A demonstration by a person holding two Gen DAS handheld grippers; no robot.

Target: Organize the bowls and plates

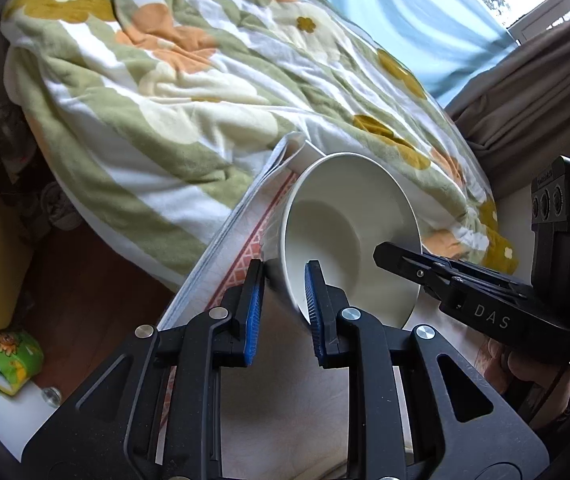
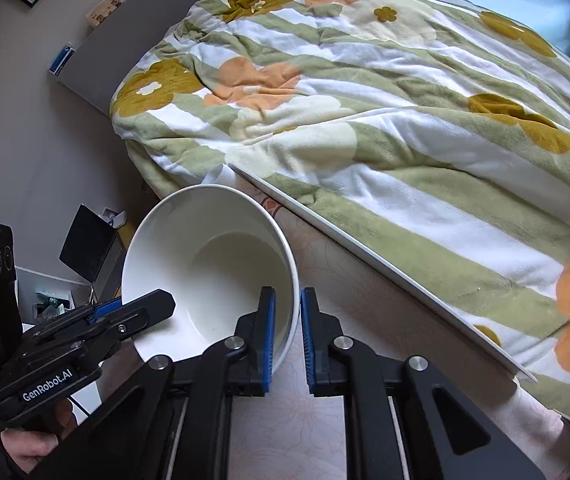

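On bowl [image 1: 349, 232] rim, both grippers steeply down-tilted

Left gripper [image 1: 283, 310] clamps the tilted white bowl's [image 1: 355, 216] near rim, right gripper [image 1: 395, 258] gripping opposite

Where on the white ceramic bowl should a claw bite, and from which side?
On the thin rim wall of the white ceramic bowl, one finger inside and one outside, coming down from above. The bowl is tilted with its mouth open to the cameras, so the rim is exposed. Left claw and right claw already pinch opposite rim sides that way.
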